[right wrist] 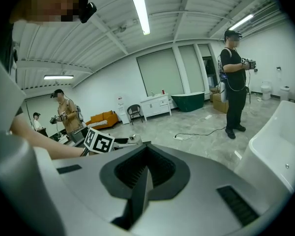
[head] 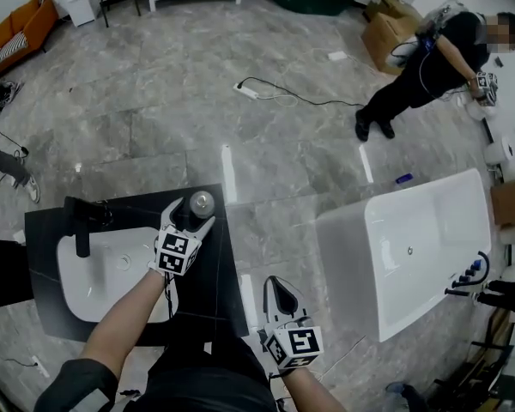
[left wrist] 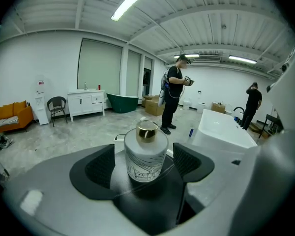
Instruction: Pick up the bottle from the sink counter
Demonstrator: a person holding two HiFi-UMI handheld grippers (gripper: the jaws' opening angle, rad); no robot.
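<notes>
Bottle (left wrist: pixel 146 154) with a gold cap stands upright on the dark table (head: pixel 223 269), just beside the white sink (head: pixel 86 273); it sits between the spread left tongs (left wrist: pixel 146 164), a gap at each pad; right tongs (right wrist: pixel 145 168) closed, empty, well apart.

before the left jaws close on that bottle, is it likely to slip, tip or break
The bottle looks like frosted glass: probably stiff, heavy for its size, breakable if dropped. Its round wall could slip or twist between the pads. Short and wide under the gold cap, it seems unlikely to tip.
</notes>
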